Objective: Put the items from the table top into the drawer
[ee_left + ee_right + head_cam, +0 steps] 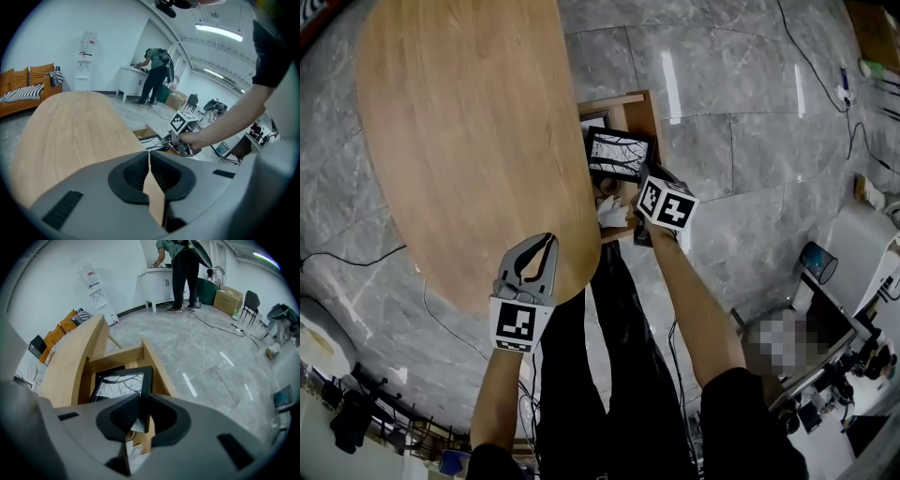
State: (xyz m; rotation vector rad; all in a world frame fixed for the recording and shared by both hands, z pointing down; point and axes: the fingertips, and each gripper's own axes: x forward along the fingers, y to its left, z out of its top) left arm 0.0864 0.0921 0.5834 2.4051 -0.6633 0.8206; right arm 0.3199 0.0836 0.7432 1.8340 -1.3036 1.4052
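Note:
A black picture frame [620, 153] with a branch print hangs tilted over the open wooden drawer [630, 99] at the table's right side. My right gripper [641, 184] is shut on the frame's near edge; in the right gripper view the jaws pinch the frame [121, 382] above the drawer [157, 370]. A white crumpled thing [610, 212] lies in the drawer under it. My left gripper [549, 242] hovers over the near edge of the oval wooden table [469, 122], shut with nothing in it [150, 161]. The table top shows no items.
Grey marble floor surrounds the table, with cables [811, 66] running across it. A person [157, 74] stands at a white cabinet at the back. An orange sofa [28, 86] sits far left. The holder's black-trousered legs [609, 375] are beside the drawer.

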